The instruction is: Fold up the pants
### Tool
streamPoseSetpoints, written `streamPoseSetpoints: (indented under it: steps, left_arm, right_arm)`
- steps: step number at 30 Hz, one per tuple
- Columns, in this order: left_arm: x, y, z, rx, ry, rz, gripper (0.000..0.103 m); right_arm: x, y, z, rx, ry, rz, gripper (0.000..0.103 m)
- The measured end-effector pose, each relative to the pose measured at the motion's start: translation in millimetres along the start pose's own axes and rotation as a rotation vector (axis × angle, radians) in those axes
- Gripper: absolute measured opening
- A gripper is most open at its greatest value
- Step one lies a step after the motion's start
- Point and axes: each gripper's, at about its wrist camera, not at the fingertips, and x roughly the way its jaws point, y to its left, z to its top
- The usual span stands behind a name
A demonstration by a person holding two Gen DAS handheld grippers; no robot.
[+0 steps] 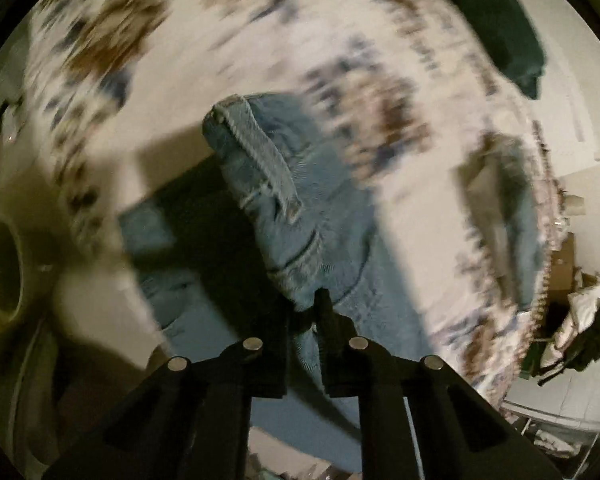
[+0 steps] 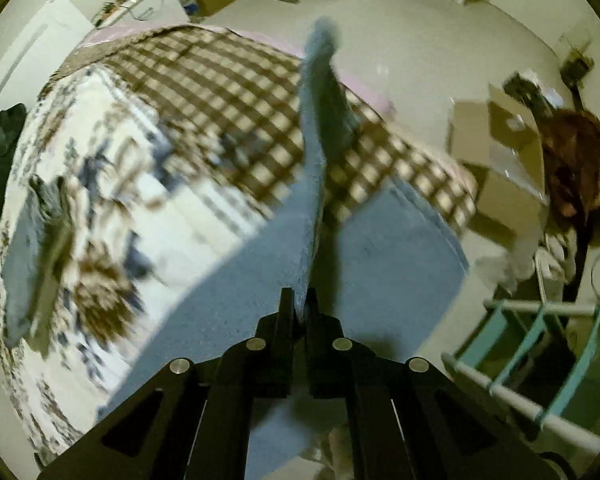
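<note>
Presently: left tongs (image 1: 314,312) pinching pants (image 1: 300,216) waistband; right tongs (image 2: 298,304) pinching leg edge | denim soft, weighty; hold seams

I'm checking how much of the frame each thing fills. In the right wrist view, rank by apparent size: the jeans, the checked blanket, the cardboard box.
1. jeans, though nearness to the camera inflates them
2. checked blanket
3. cardboard box
</note>
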Motion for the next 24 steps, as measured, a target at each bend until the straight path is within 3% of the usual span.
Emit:
streamPoseSetpoints:
  steps: [5, 9, 12, 13, 14, 16, 19, 21, 24]
  left_arm:
    - [51.8, 54.6, -22.8, -0.045, 0.092, 0.09, 0.008]
    - [55.5, 61.2, -25.9, -0.022, 0.099, 0.092, 0.01]
    - [47.3, 58.3, -26.2, -0.026, 0.088, 0.112, 0.012]
    - [43.5, 62.2, -28.7, -0.038, 0.082, 0.116, 0.012]
    - [39.7, 61.8, -29.5, -0.046, 0.074, 0.116, 0.012]
    - [29.0, 57.2, -30.9, -0.052, 0.042, 0.125, 0.013]
    - [13.2, 38.2, -38.6, -0.026, -0.017, 0.127, 0.033]
    - [11.9, 23.2, -41.2, 0.002, -0.041, 0.111, 0.063]
    - [27.8, -0.7, -49.8, 0.04, -0.033, 0.115, 0.067]
  right_arm:
    - [43.5, -40.8, -29.7, 0.012, 0.049, -0.046, 0.004]
    - [76.3, -68.8, -40.1, 0.043, 0.126, -0.048, 0.006]
    - [89.9, -97.3, -43.9, 0.087, 0.195, -0.017, 0.039]
    - [89.1, -106.0, -43.6, 0.103, 0.202, 0.013, 0.055]
    - [85.6, -116.0, -42.6, 0.121, 0.205, 0.042, 0.062]
    - [76.8, -131.7, -38.2, 0.146, 0.191, 0.08, 0.063]
    - [63.0, -157.8, -19.9, 0.179, 0.152, 0.134, 0.064]
    - [62.3, -172.4, -3.8, 0.205, 0.14, 0.178, 0.064]
    - [75.0, -190.4, 17.1, 0.305, 0.17, 0.238, 0.064]
